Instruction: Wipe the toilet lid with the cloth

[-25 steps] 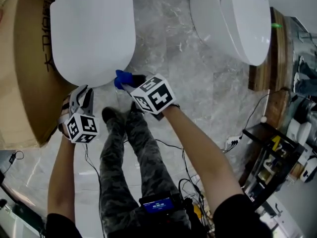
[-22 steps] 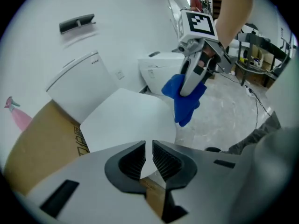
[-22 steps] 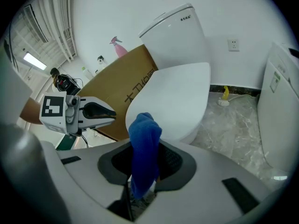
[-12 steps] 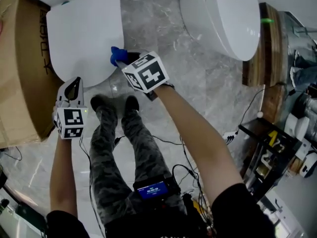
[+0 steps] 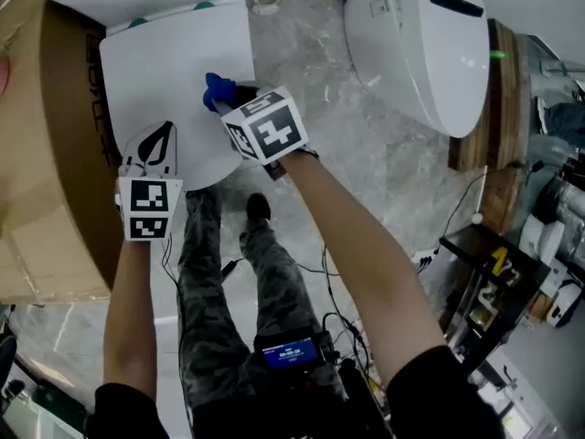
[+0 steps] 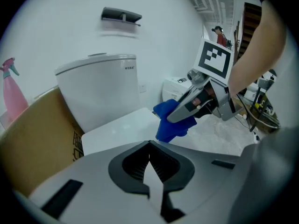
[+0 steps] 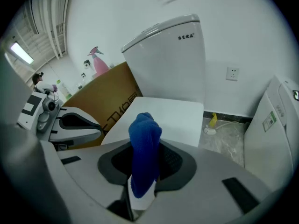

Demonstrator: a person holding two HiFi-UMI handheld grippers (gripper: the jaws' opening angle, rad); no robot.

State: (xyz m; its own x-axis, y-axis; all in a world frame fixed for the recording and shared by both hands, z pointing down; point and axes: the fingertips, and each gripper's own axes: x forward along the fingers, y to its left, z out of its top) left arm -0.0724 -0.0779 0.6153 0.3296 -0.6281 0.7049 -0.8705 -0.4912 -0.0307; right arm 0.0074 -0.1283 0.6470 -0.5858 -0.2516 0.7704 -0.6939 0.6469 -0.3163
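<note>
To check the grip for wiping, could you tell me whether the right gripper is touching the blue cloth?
Touching: the right gripper view shows the blue cloth pinched between the jaws of the right gripper.

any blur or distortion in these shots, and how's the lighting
Head view: sharp and evenly lit, with a soft sheen on the marble floor. Left gripper view: fisheye bend, dark corners, and a ghosted smear under the dark wall fixture. Right gripper view: same fisheye bend; the blue cloth in the jaws is crisp.
</note>
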